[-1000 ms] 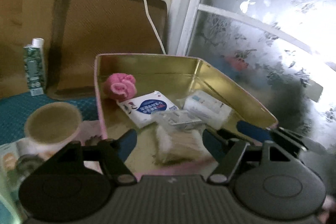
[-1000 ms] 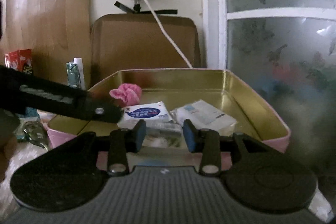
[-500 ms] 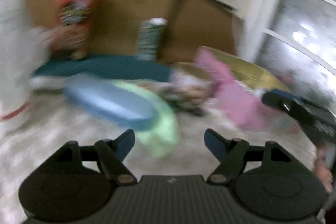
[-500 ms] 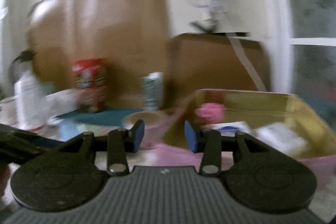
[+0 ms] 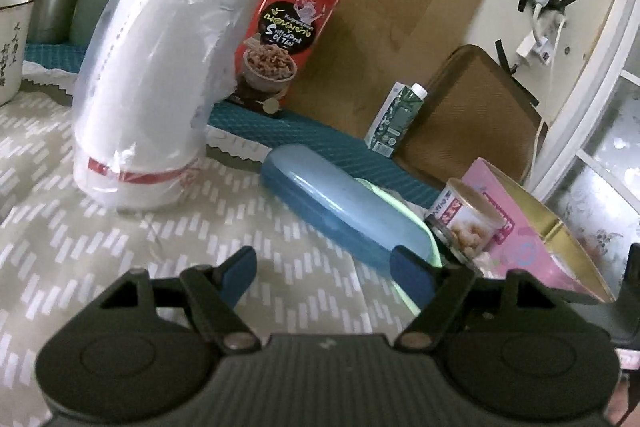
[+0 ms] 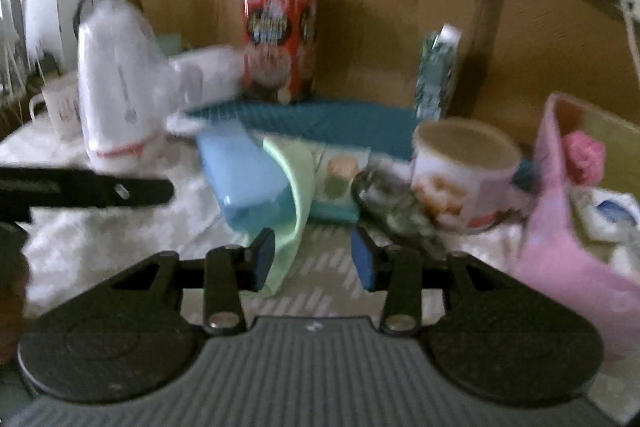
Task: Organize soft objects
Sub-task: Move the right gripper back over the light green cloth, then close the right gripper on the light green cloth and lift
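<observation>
two empty hand-held grippers, left hand-held gripper parted, right hand-held gripper closing

Home – tablecloth, snack box, enamel mug.

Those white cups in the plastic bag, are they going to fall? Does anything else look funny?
The bagged stack of white cups leans over toward the red box instead of standing straight, so it looks tippy. A light green cloth lies crumpled under the blue case, half sticking out. Nothing looks spilled or broken.
</observation>
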Tool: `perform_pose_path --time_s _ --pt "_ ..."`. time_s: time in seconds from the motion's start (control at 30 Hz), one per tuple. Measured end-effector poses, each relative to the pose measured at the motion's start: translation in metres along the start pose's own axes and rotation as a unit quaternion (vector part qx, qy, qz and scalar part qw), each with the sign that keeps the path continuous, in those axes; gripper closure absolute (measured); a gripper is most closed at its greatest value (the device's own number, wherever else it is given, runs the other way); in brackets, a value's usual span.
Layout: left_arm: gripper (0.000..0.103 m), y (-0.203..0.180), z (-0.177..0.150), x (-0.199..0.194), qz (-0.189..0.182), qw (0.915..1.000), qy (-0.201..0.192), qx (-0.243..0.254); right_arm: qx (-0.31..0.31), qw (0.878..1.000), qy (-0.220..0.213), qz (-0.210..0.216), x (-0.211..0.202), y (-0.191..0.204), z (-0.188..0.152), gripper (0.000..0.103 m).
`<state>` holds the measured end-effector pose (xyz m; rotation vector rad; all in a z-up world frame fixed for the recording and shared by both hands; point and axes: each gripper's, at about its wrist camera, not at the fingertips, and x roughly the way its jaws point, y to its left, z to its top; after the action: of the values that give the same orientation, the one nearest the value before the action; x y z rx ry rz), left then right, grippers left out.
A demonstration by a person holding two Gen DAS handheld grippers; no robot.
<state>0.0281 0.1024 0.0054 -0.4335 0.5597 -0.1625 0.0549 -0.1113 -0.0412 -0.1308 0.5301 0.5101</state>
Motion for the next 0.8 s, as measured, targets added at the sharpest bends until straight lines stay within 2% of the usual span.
perform_pose_path --time_s 0.07,0.1,0.2,0.37,0.5,0.57,0.63,0.67,0.7,0.77,0.8 --pt "0.027 0.000 -0.001 0.001 -0.001 1.0000 0.000 0.002 0.012 1.000 -0.010 0.012 0.000 -0.001 -0.002 0.094" --pt "0.027 0.000 0.000 0.001 -0.003 1.0000 0.001 0.003 0.017 1.000 -0.014 0.007 -0.003 0.000 -0.001 0.100" --pt "0.027 0.000 -0.001 0.000 -0.006 1.0000 0.001 0.003 0.011 0.998 -0.059 -0.037 -0.023 0.003 0.000 0.100" --pt "0.027 -0.003 -0.002 0.000 -0.008 0.9999 0.002 0.007 0.007 0.990 -0.123 -0.072 -0.079 -0.002 -0.011 0.100" --pt "0.027 -0.007 -0.003 -0.001 -0.016 0.9997 0.005 0.019 0.007 0.989 -0.142 -0.035 -0.119 -0.013 -0.026 0.100" --pt "0.028 -0.012 -0.003 -0.001 -0.023 0.9993 0.009 0.029 0.013 0.993 -0.117 0.025 -0.127 -0.020 -0.033 0.100" --pt "0.030 -0.019 -0.005 -0.001 -0.027 0.9987 0.014 0.041 0.023 0.991 -0.100 0.088 -0.132 -0.024 -0.042 0.098" --pt "0.030 -0.024 -0.006 -0.001 -0.033 0.9984 0.018 0.042 0.024 0.990 -0.098 0.099 -0.133 -0.023 -0.045 0.098" --pt "0.030 -0.027 -0.008 0.000 -0.043 0.9980 0.024 0.040 0.023 0.990 -0.099 0.093 -0.131 -0.023 -0.049 0.098" --pt "0.030 -0.037 -0.010 0.003 -0.063 0.9965 0.042 0.036 0.033 0.993 -0.097 0.055 -0.121 -0.022 -0.052 0.096" --pt "0.030 -0.042 -0.012 0.004 -0.071 0.9953 0.052 0.038 0.046 0.994 -0.089 0.033 -0.114 -0.024 -0.052 0.090"
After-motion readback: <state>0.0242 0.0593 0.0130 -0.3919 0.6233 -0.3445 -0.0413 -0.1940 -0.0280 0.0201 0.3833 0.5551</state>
